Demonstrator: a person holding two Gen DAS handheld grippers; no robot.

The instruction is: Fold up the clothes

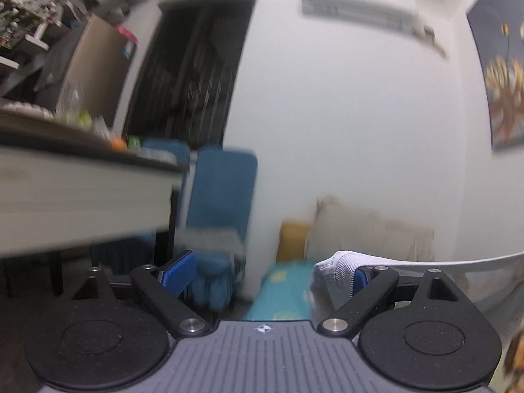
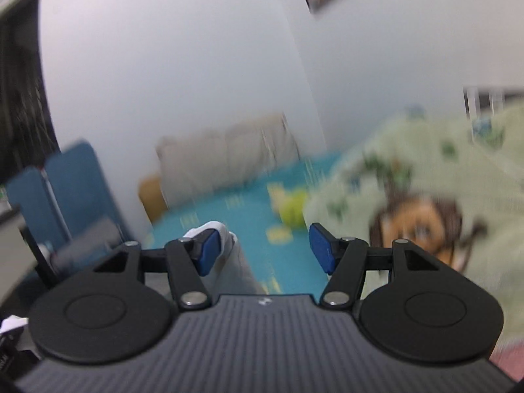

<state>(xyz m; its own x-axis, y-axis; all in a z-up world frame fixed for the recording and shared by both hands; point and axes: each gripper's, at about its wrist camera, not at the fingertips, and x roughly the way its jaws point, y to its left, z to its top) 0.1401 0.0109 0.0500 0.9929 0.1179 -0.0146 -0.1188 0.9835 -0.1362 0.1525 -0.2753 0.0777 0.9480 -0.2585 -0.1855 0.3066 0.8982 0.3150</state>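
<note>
1. Left claw (image 1: 268,278): black linkage arms with blue pads, jaws spread wide apart. A white ribbed-knit garment (image 1: 340,270) is draped over the tip of one blue pad (image 1: 359,281); the other pad (image 1: 178,273) is bare. Nothing is pinched between the two.
2. Right claw (image 2: 262,252): same build, jaws apart. A fold of the white garment (image 2: 226,239) lies against the inner face of one blue pad (image 2: 208,252) and hangs down toward the claw's body; the opposite pad (image 2: 322,250) touches nothing.
3. Teal bed sheet with pale yellow motifs (image 2: 249,209): spreads beyond both claws, under the garment.
4. Pale green quilt with a brown cartoon-animal print (image 2: 419,193): bunched on the bed near the bare right pad; blurred.
5. Yellow-green soft item (image 2: 293,211): on the sheet beside the quilt; kind cannot be told.
6. Beige pillows (image 1: 370,232): stacked against the white wall (image 1: 344,114) at the bed's far end, with a mustard-yellow cushion (image 1: 293,239) just beside them.
7. Blue upholstered chair (image 1: 222,190): stands beside a grey-edged surface (image 1: 82,190) carrying small blurred articles.
8. White wall-mounted air conditioner (image 1: 357,6): high on the wall.
9. Dark doorway (image 1: 193,75): behind the chair.
</note>
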